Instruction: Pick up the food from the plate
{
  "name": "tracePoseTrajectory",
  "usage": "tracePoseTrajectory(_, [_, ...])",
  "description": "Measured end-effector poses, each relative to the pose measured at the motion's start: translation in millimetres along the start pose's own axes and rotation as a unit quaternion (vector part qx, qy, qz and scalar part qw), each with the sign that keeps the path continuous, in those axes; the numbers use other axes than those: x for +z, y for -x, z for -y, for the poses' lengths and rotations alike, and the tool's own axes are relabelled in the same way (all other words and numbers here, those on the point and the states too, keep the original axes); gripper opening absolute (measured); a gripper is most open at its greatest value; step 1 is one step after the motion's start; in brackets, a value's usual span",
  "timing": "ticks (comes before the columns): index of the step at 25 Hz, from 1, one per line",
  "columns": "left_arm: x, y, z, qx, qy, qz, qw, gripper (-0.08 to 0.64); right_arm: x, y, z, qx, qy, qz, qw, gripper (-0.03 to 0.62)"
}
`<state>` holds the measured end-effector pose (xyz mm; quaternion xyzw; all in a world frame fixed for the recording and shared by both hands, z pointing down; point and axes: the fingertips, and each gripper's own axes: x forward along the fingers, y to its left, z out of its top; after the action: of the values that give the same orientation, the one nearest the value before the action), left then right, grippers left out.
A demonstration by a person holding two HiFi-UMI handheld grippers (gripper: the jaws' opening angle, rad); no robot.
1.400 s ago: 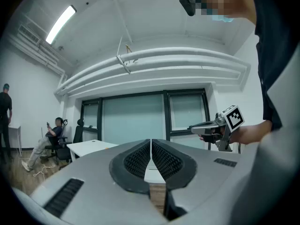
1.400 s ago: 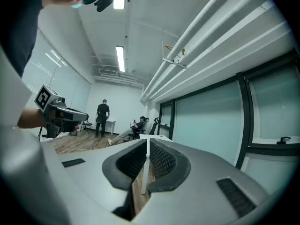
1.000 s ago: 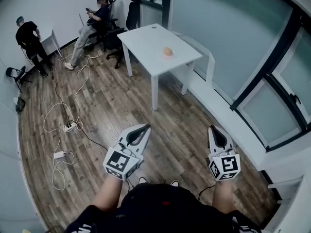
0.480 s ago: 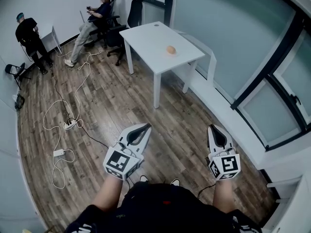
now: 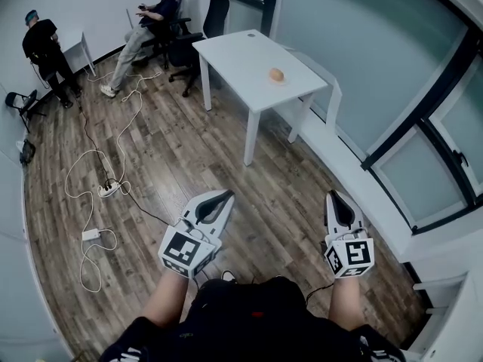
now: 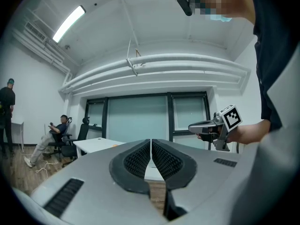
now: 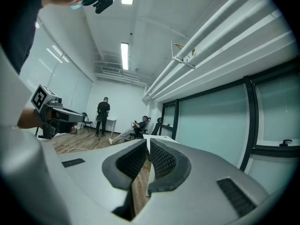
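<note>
1. Since a second ago, white rectangular table [image 5: 234, 59] has slid right and a touch nearer in the head view.
2. On it sits the small round orange food [image 5: 277, 75], well ahead of both hands, no plate that I can spot.
3. Both left gripper [image 5: 226, 196] and right gripper [image 5: 334, 196] are pressed together and empty, and neither looks nearer.

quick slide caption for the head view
Both shut and empty, the left claw and right claw over a wood floor, far from a white table bearing a small orange food item.

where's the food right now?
Head view, upper centre: the orange food sits on the white table, near its right-hand edge, the side closest to the glass wall.
</note>
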<state>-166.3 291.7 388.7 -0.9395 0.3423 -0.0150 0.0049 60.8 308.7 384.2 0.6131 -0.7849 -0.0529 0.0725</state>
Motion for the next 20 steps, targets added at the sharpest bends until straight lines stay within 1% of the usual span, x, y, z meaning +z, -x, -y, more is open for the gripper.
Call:
tracePoseTrajectory(5, [-10.3,11.8,-23.2,0.002,0.012,-0.002,0.9999,0.029,-2.8,-16.0,-21.5,0.003,0.005,-0.014,1.0,0.038])
tracePoseTrajectory(9, [-13.2,7.2,-41.6,0.004,0.015,0.0,0.9999,0.029,-4.1,-37.7,-24.8,0.005,0.005,-0.023,1.0,0.038])
tracePoseTrajectory(12, [-16.8,2.2,-53.6,0.011,0.018,-0.002,0.9998,0.029,-6.3,-56.8,-26.2,0.014,0.006,-0.024,1.0,0.038])
tracePoseTrajectory(16, [-24.3,-14.3,-74.5,0.027,0.02,-0.008,0.9994,0.029,-13.6,-88.0,-18.8,0.028,0.004,-0.024,0.999,0.038])
tracePoseTrajectory(20, [-21.4,-44.7,-93.6,0.036,0.015,-0.012,0.9991,0.029,-17.1,-124.1,2.2,0.038,-0.003,-0.014,0.999,0.038])
